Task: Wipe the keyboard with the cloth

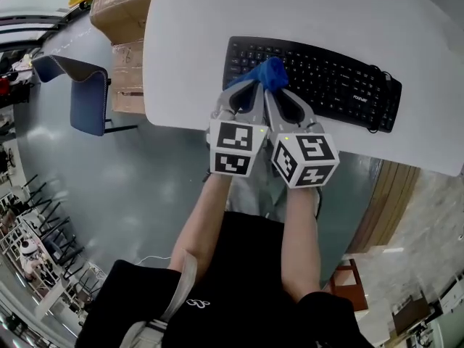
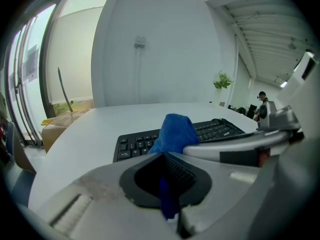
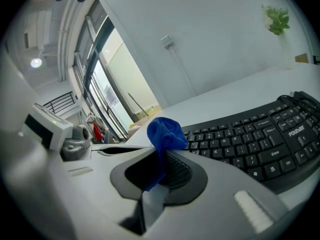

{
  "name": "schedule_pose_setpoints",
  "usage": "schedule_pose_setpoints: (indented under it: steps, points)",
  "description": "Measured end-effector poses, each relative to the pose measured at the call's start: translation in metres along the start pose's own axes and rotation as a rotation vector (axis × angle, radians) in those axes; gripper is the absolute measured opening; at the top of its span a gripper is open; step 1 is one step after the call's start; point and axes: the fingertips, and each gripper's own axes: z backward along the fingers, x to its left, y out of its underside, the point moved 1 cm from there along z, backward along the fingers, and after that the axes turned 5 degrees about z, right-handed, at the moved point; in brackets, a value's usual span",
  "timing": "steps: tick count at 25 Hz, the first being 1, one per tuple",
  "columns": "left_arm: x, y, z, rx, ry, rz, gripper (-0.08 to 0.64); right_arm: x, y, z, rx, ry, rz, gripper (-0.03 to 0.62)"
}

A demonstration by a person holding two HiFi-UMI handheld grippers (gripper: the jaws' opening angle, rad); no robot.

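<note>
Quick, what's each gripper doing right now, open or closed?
Left gripper: closed, holding the blue cloth.
Right gripper: closed, holding the same blue cloth.

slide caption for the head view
A blue cloth pinched by the left gripper and right gripper over the black keyboard on a white table

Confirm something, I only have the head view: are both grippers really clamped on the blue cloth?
Observer: In its own view the left gripper is shut on the blue cloth, a strip pinched between the jaws.
Operator: And the right one?
Observer: The right gripper is shut on the blue cloth too; it bunches up beyond the jaw tips, in front of the keyboard.
</note>
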Motion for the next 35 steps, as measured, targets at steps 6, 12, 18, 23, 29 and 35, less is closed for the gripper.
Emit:
schedule_pose_setpoints:
  steps: [6, 12, 18, 23, 29, 35]
  points:
    - [-0.019, -0.002, -0.009, 0.013, 0.016, -0.018, -0.014, -0.017, -0.001, 0.012, -0.004, 0.013, -0.018, 0.037]
    - [-0.038, -0.001, -0.017, 0.024, 0.030, -0.022, -0.014, -0.033, 0.001, 0.025, 0.002, 0.033, -0.037, 0.037]
    - [-0.061, -0.001, -0.023, 0.033, 0.056, -0.032, -0.014, -0.049, 0.002, 0.041, 0.002, 0.055, -0.050, 0.037]
    - [-0.082, -0.001, -0.028, 0.048, 0.083, -0.036, -0.014, -0.064, 0.003, 0.057, 0.003, 0.073, -0.065, 0.037]
    - [-0.107, -0.006, -0.035, 0.060, 0.106, -0.051, -0.014, -0.083, -0.002, 0.075, -0.002, 0.091, -0.077, 0.037]
    - [-0.138, -0.010, -0.047, 0.070, 0.138, -0.073, -0.014, -0.108, -0.004, 0.095, -0.009, 0.124, -0.097, 0.037]
